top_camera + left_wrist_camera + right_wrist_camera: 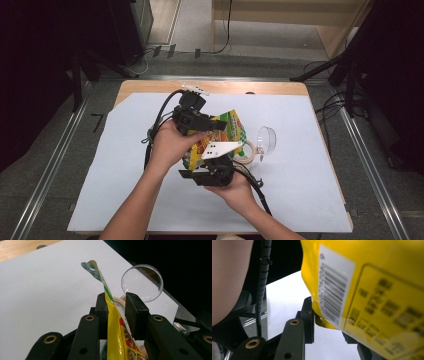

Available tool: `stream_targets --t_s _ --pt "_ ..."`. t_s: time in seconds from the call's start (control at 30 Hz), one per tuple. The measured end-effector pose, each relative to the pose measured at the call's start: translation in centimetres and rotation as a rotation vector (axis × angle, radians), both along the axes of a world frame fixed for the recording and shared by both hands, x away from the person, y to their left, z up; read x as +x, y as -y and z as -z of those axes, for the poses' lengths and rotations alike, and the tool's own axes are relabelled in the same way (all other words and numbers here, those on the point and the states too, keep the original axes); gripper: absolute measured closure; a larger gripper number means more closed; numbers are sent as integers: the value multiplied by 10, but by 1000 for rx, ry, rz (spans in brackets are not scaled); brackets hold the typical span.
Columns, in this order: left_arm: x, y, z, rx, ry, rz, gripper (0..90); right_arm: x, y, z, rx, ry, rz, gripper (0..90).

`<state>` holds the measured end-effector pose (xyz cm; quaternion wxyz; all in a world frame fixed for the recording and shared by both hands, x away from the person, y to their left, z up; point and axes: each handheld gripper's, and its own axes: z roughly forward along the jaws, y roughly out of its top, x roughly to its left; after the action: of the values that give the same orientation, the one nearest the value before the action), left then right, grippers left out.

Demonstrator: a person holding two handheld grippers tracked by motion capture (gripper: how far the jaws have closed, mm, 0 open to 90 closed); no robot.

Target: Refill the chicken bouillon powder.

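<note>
The table (pixel 320 150) carries a white sheet over nearly its whole top, a strip of bare wood showing along the far edge; both forearms come in from the near side and meet at the middle of the sheet. There the yellow packet (pixel 215 140) is held up off the sheet between the two tools, its green-checked top seal pointing away and to the right, its lower end toward the person; the long axis so runs from the near gripper up toward the far one. The left gripper (pixel 116 308) takes the packet edge-on; one pad lies against the film while a gap shows at the other, so whether it truly pinches I cannot tell. The right gripper (pixel 325 322) sits at the packet's lower corner, just beside the barcode; one jaw touches the film, the other is hidden behind the packet, so its hold cannot be told either. Just to the right of the packet a roll of tape (pixel 246 151) lies flat; touching or nearly touching it, a clear plastic cup (pixel 267 140) lies on its side, its mouth toward the left gripper view. Any pull apart would likely run along the packet's length, the left gripper being nearer the seal.
</note>
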<state>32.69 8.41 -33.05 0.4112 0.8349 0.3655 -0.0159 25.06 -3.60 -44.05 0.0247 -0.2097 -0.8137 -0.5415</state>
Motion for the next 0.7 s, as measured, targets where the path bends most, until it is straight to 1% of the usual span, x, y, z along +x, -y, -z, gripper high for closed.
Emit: stream_targets --t_s 0.03,0.13,0.27,0.3,0.43,0.7 --pt "0 1 0 3 1 -2 729 0 0 1 2 -11 -2 693" --pt "0 0 0 -5 -3 -1 729 0 0 1 2 -16 2 693" --pt "0 0 0 2 1 0 729 0 0 1 4 -15 -3 693" --pt "0 0 0 4 2 0 728 1 0 1 -1 -13 -1 693" --pt "0 1 1 -1 2 -5 727 2 0 2 -6 -22 1 694" --pt "-2 1 -1 4 8 -1 725 1 0 1 3 -21 -3 693"
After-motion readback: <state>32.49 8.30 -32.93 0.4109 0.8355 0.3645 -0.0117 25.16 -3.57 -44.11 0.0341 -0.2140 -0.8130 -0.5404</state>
